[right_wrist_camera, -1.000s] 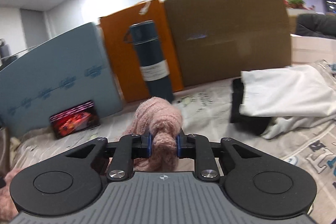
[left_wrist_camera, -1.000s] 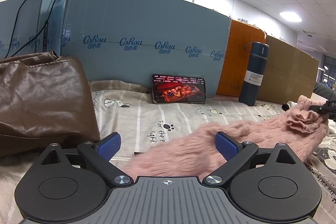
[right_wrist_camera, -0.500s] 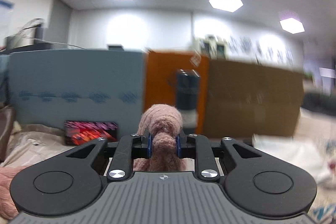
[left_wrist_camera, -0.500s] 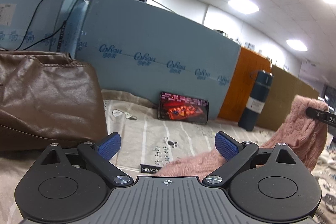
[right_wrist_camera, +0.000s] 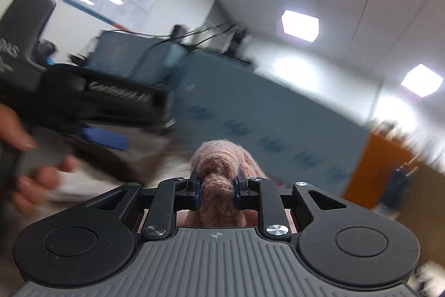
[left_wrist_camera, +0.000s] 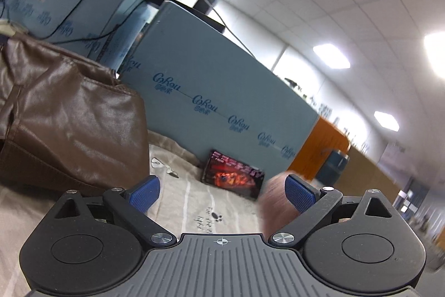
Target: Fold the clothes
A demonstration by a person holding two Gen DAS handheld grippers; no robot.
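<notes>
My right gripper [right_wrist_camera: 216, 192] is shut on a bunched fold of the pink knitted sweater [right_wrist_camera: 219, 171] and holds it up, tilted toward the ceiling. My left gripper [left_wrist_camera: 222, 192] is open and empty above the printed bedsheet [left_wrist_camera: 194, 202]. A blurred bit of the pink sweater [left_wrist_camera: 274, 202] shows just inside its right finger; I cannot tell whether they touch. In the right wrist view the left gripper [right_wrist_camera: 91, 113] and the hand holding it appear close on the left.
A brown leather bag [left_wrist_camera: 69, 124] lies at the left. Blue foam boards [left_wrist_camera: 211, 91] stand behind the bed, with a phone [left_wrist_camera: 233, 177] propped against them. An orange board [left_wrist_camera: 319, 146] and a dark flask [left_wrist_camera: 332, 166] stand at the right.
My right gripper has lifted the sweater and swung left toward the left gripper. My left gripper has tilted up; most of the sweater has left its view.
</notes>
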